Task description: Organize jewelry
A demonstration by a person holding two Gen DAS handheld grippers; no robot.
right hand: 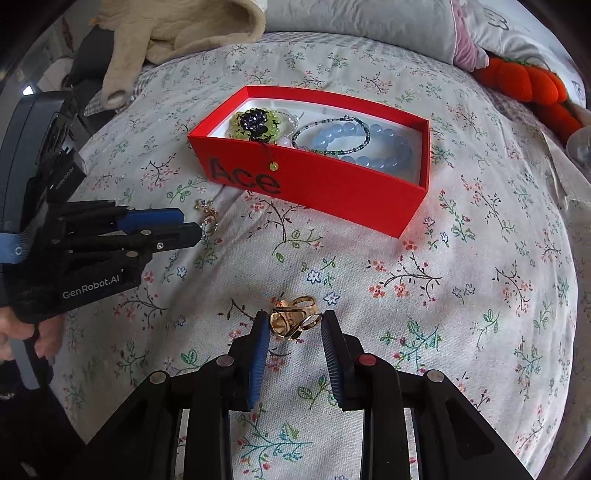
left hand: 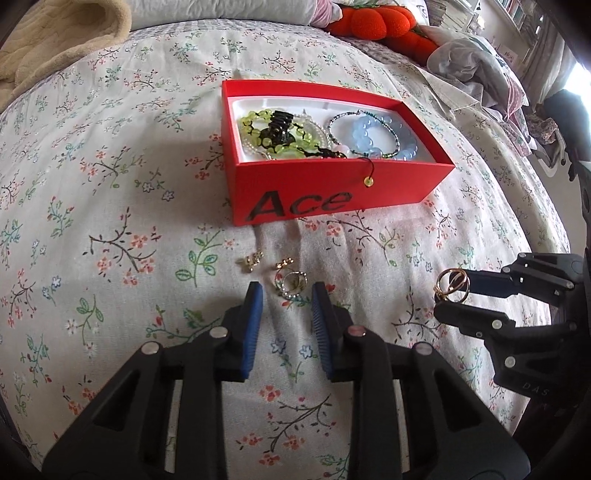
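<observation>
A floral bedspread (left hand: pixel 110 206) covers the bed that carries everything here. Toward the left, three small gold pieces lie on the cloth just in front of the red box's near wall: a gold charm (left hand: pixel 252 260), a second small gold piece (left hand: pixel 284 263) beside it, and a stone-set hoop (left hand: pixel 290 283) nearest the left gripper (left hand: pixel 287 297). That gripper points steeply down at the bedspread, its jaws narrowed to a modest gap; the hoop lies just ahead of the blue pads (left hand: pixel 254 314), and whether they touch it cannot be told. In the right wrist view a person's hand (right hand: pixel 22 336) shows behind it. In the middle of the bed stands the red box (left hand: pixel 332 184), lettered "Ace" on its near wall. Inside it lie a green bead bracelet (left hand: pixel 258 129) with a black flower piece (left hand: pixel 280 123) on top, and to the right a pale blue bead bracelet (left hand: pixel 373 136) ringed by a thin dark bead strand (left hand: pixel 334 123); one green bead (left hand: pixel 367 181) hangs over the near wall on a cord. Farther right, well apart from the box, the right gripper (right hand: pixel 294 319) also points down, its jaws partly closed around a gold ring (right hand: pixel 293 318) that sits between the pads, touching the left one, with a gap on the other side. An orange plush (left hand: pixel 380 22) lies at the bed's far right edge.
</observation>
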